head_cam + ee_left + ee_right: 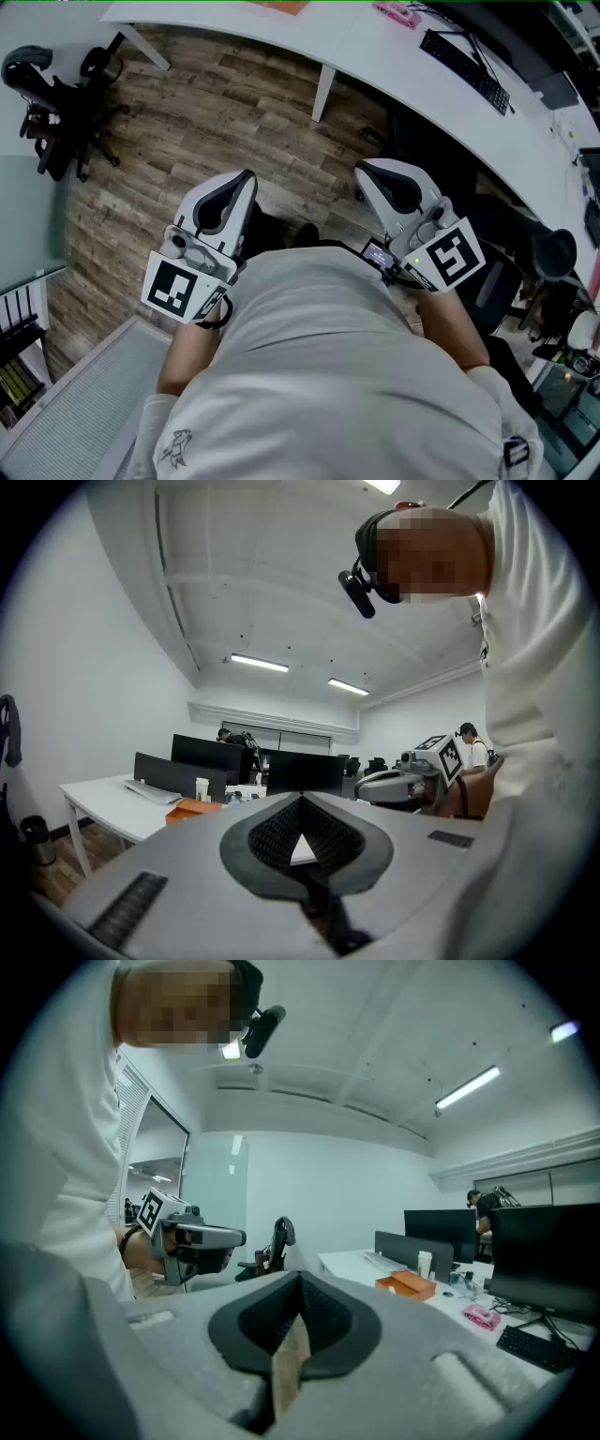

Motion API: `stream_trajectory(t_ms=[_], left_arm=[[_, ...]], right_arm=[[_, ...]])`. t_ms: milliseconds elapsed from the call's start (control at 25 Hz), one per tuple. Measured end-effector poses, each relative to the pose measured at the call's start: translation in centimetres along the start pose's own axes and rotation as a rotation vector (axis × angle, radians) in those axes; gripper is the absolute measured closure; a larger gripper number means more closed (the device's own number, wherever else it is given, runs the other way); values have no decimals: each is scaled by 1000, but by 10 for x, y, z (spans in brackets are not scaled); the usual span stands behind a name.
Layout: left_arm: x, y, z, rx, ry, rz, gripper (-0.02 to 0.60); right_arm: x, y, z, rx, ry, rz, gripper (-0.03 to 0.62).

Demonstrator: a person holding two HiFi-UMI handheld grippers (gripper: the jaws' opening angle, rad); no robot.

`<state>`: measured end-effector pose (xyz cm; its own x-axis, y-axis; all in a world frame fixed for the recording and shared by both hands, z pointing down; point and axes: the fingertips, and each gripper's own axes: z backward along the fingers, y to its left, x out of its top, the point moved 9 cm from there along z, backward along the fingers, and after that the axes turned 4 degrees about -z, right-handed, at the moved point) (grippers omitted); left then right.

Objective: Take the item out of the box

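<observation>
Left gripper [242, 184], right gripper [368, 174] — both pressed together (held at chest), white desk [272, 33], orange box [406, 1284] beyond

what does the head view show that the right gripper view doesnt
Only the head view: the wood floor from above, a desk leg, the marker cube on the right gripper. Only the right gripper view: a ceiling light, a distant person, a white cup. Both: the white desk, keyboard, pink item, black chair, left gripper.
</observation>
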<state>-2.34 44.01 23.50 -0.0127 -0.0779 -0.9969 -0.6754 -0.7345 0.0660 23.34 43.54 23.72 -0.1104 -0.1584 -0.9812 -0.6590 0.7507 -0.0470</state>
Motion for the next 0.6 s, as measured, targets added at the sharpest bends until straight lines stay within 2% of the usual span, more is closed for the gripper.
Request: stream_trajectory(t_ms=[280,600], left_arm=[[-5,26,0,10,2,6,584],[-10,83,12,25,-4,36,584]], right_arm=[[-1,-6,-29,11,9,-1,592],[4,-8,-87,23,33,-9,591]])
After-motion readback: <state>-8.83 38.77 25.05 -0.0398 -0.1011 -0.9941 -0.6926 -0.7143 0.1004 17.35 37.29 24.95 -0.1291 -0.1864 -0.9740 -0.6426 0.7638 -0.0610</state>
